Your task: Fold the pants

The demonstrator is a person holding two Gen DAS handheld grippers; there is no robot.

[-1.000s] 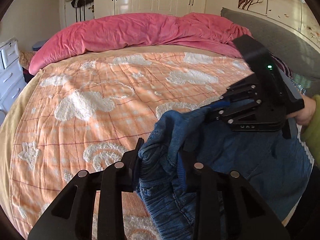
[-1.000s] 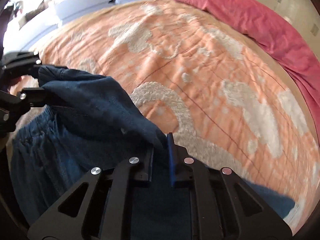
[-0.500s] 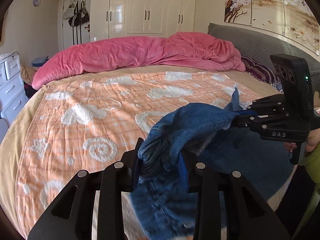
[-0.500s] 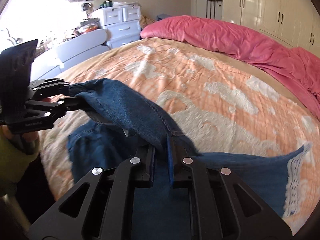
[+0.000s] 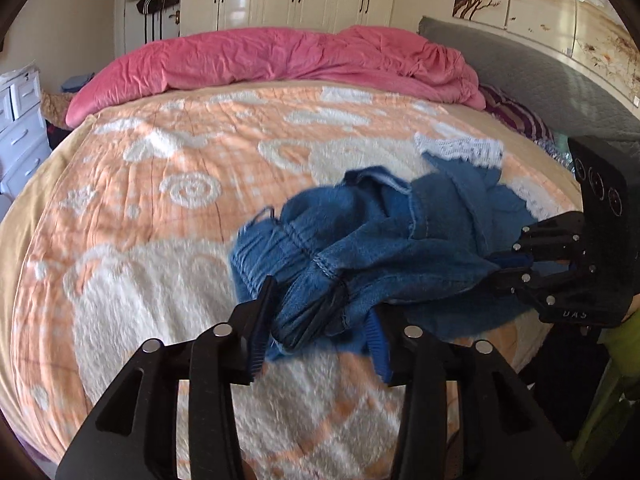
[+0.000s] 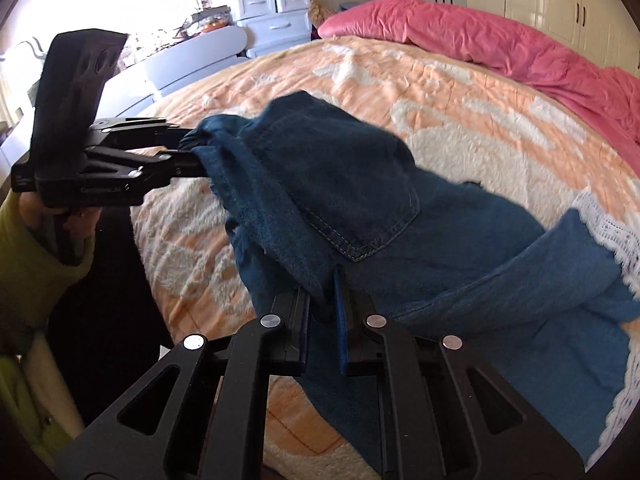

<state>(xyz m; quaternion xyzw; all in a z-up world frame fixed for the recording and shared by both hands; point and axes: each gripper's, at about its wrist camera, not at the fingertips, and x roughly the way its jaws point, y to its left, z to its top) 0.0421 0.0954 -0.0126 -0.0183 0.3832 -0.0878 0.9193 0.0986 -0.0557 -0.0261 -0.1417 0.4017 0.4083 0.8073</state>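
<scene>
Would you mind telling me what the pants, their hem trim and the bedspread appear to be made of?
Pants: blue denim, judging by the matte twill and contrast pocket stitching.
Hem trim: white lace, with openwork holes.
Bedspread: probably quilted orange fabric with raised, fluffy white patches, perhaps chenille or fleece.

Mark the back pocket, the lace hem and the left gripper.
back pocket (image 6: 360, 200), right wrist view, middle of the stitched denim patch.
lace hem (image 5: 460, 147), left wrist view, white trim at the leg end.
left gripper (image 5: 320, 320), left wrist view, gap between its fingertips, bunched waistband there.

Both wrist cams close over bed (image 5: 168, 208), sharing pants (image 6: 400, 216).
</scene>
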